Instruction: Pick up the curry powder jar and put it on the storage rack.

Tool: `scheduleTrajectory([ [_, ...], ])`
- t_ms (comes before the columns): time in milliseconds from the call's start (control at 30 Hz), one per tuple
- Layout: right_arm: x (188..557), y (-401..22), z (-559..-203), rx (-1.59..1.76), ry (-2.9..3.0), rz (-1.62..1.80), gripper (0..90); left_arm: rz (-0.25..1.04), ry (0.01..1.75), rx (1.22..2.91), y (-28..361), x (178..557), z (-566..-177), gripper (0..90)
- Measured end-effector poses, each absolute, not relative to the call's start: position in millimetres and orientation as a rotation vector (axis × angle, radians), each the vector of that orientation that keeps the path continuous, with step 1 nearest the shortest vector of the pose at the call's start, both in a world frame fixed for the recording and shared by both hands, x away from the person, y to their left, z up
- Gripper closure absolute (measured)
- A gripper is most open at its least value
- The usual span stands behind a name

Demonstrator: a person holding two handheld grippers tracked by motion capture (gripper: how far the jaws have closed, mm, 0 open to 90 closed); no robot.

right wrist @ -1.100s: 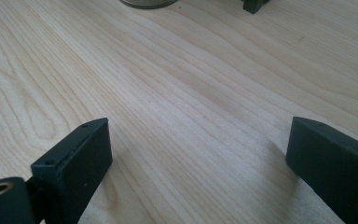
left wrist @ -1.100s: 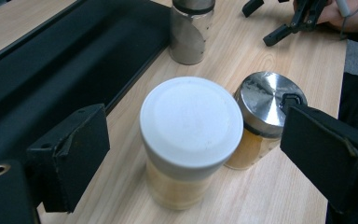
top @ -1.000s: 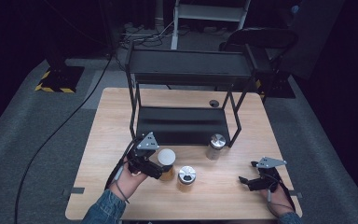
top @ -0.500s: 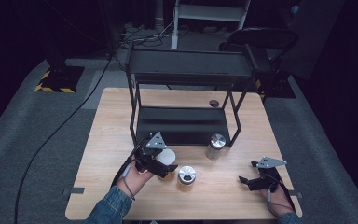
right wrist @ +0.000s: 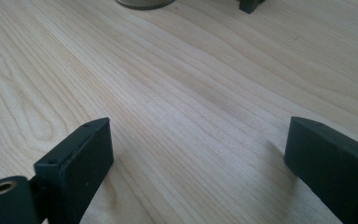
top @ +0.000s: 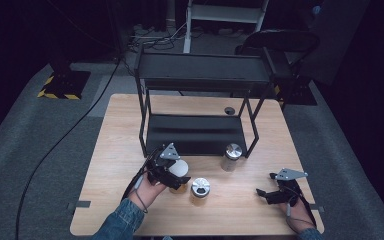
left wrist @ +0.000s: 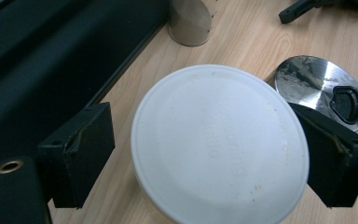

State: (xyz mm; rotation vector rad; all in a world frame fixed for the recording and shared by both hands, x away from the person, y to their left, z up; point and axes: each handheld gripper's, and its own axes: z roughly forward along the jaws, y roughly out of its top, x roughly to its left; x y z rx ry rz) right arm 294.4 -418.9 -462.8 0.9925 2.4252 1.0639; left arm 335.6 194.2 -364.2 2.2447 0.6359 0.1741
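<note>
On the table [top: 110,150], front of the black rack [top: 200,100]: white-lidded can [top: 179,170] — rigid, likely light, slick lid; grip the sides. Left gripper [top: 172,177] closing around it, a gap on one side; right gripper [top: 267,192] open, empty.

On the round white plastic lid [left wrist: 219,140] between my left gripper's jaws I can see faint raised lettering, moulded in two lines, but it is too worn and pale for me to read. I find no other writing anywhere.
</note>
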Motion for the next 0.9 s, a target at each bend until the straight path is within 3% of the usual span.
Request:
scheduleTrajectory([
  [400,294,-419,-463,0.995,2.423,1.064,8.0,0.176,0.656,2.270,190,335,-374,19.9],
  [600,294,-419,-463,0.996,2.421,1.064,8.3,0.176,0.614,2.269,191,334,-375,32.6],
  [900,294,-419,-463,0.998,2.419,1.064,8.3,0.210,0.613,2.282,187,328,-372,33.5],
])
